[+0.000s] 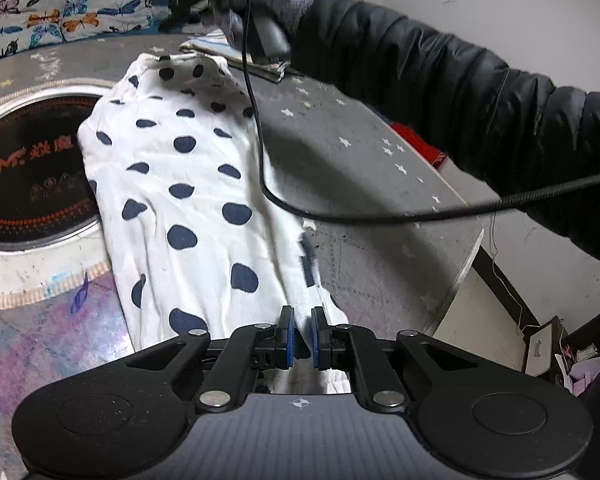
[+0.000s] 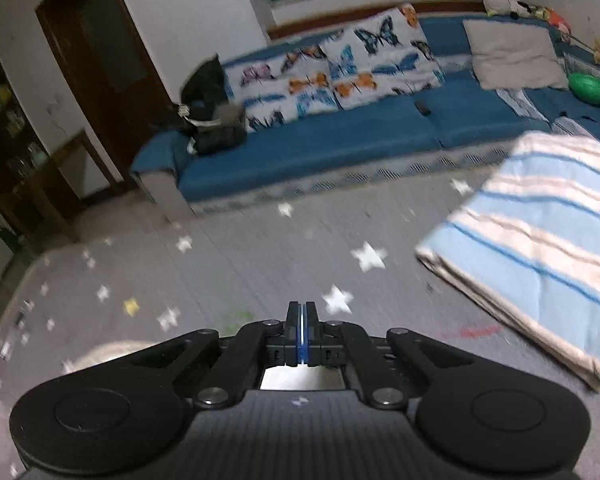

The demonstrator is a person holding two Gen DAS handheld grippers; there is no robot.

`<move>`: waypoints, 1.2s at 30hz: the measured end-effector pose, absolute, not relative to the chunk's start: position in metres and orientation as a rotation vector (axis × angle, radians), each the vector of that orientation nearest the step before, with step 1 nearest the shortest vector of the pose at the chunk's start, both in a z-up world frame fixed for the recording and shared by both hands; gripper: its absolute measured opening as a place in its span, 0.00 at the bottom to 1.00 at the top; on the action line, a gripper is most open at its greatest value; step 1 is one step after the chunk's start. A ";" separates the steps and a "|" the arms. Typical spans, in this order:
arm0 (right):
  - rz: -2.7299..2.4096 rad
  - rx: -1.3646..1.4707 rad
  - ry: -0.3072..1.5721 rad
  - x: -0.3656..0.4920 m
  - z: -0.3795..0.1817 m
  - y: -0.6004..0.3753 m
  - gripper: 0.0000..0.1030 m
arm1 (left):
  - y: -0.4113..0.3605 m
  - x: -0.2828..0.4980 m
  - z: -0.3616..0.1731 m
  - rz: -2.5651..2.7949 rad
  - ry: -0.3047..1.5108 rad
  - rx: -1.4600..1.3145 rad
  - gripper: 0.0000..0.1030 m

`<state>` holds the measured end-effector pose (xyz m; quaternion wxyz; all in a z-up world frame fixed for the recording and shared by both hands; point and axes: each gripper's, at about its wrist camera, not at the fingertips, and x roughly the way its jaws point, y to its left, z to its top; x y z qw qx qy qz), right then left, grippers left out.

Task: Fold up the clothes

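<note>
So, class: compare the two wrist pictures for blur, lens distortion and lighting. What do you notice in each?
Left wrist view: the polka-dot cloth is mostly sharp, the gloved hand and cable smeared; the table edge bows with the fisheye.
Right wrist view: motion blur throughout, streaking the star-print tabletop and striped folded cloth; dim indoor light; only the hand-held gripper is crisp.

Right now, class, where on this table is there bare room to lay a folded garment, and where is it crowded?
Free: the grey starred tablecloth between the striped folded cloth and the table's far edge toward the sofa. Also the strip right of the spotted garment, though a cable crosses it. Crowded: left of the garment, by the round hob.
</note>
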<state>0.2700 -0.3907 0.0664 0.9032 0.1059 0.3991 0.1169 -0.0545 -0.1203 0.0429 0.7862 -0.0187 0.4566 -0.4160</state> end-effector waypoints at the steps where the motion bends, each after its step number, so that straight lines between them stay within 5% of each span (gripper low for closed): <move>1: 0.241 0.202 0.835 0.272 0.067 -0.387 0.00 | -0.120 -0.054 0.042 -0.896 0.988 -0.043 0.09; 16: 0.164 0.095 0.964 0.276 0.033 -0.371 0.17 | -0.119 -0.054 0.038 -0.905 1.006 -0.058 0.09; 20: 0.151 0.059 0.936 0.274 0.032 -0.365 0.08 | -0.119 -0.054 0.037 -0.905 1.011 -0.059 0.09; 36: 0.205 0.186 0.814 0.284 0.060 -0.368 0.05 | -0.121 -0.053 0.033 -0.911 1.022 -0.066 0.10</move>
